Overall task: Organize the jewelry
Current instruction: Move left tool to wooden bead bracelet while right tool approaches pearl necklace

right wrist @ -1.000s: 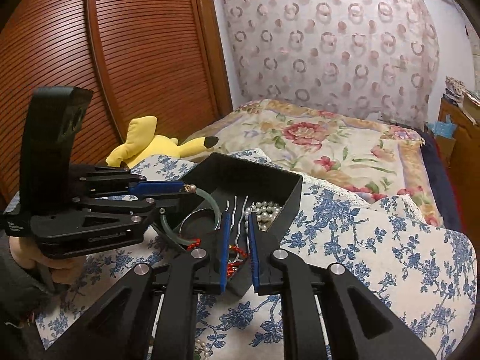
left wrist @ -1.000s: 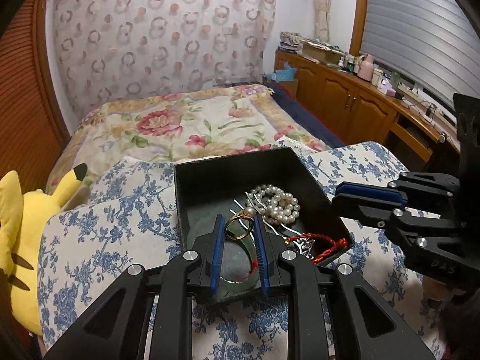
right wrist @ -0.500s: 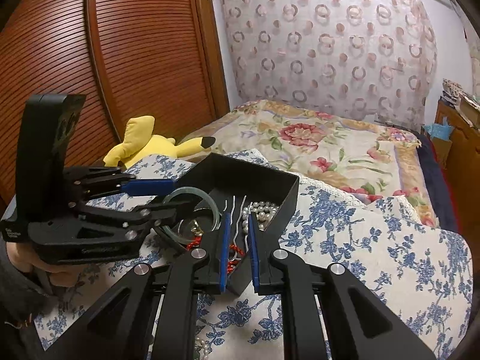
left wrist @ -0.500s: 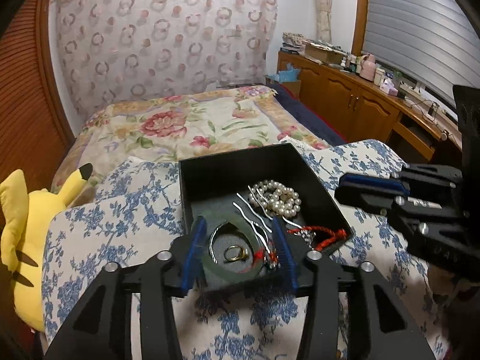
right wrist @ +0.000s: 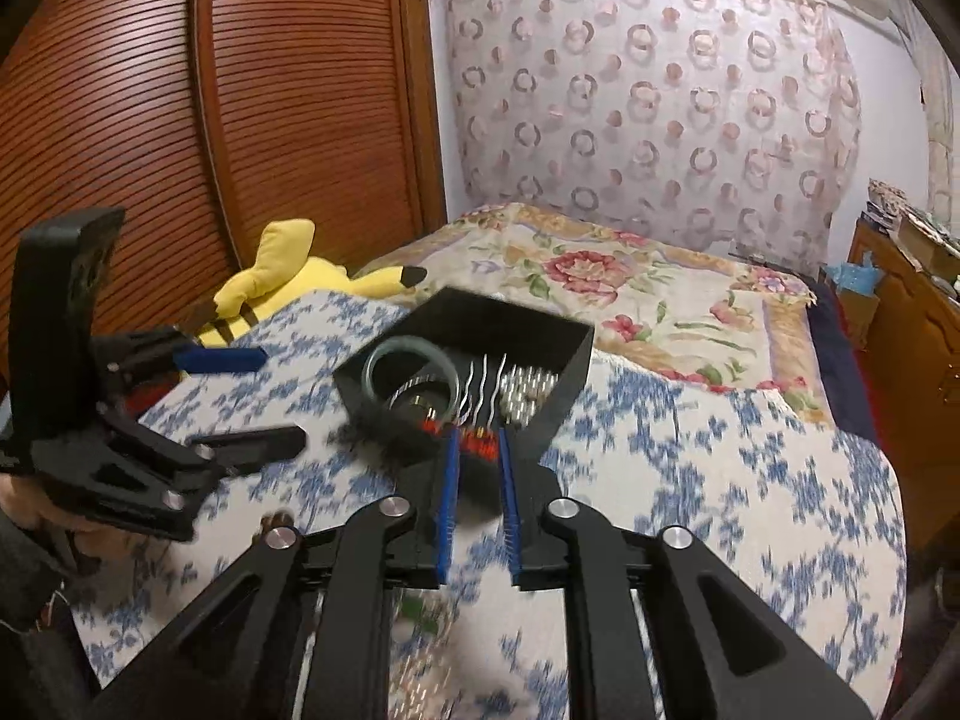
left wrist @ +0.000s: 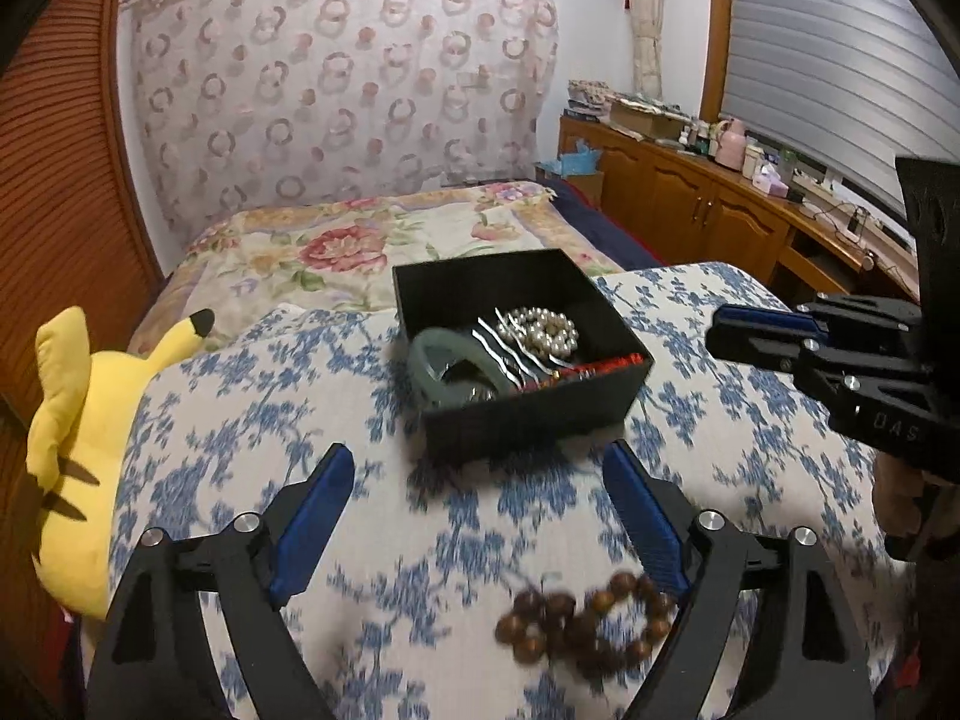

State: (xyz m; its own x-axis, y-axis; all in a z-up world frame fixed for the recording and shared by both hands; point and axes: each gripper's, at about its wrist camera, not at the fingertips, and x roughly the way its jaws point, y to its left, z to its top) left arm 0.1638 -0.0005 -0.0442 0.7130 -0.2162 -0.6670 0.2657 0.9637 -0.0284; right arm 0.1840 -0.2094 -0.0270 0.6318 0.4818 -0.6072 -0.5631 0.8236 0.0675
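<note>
Our left gripper (left wrist: 474,516), jaws just opened wide, holds nothing; the gold ring it pinched a second ago is dropped in the black box (left wrist: 624,396), so that piece is stowed. Right gripper (right wrist: 478,504) slightly parted, empty. Both backed off; wooden bead bracelet (left wrist: 585,621) waits on the blue-flowered cloth (left wrist: 240,420).

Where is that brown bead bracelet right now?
In the left wrist view, the bead bracelet lies on the blue-flowered cloth, outside the black box, near the bottom by the left gripper.
</note>
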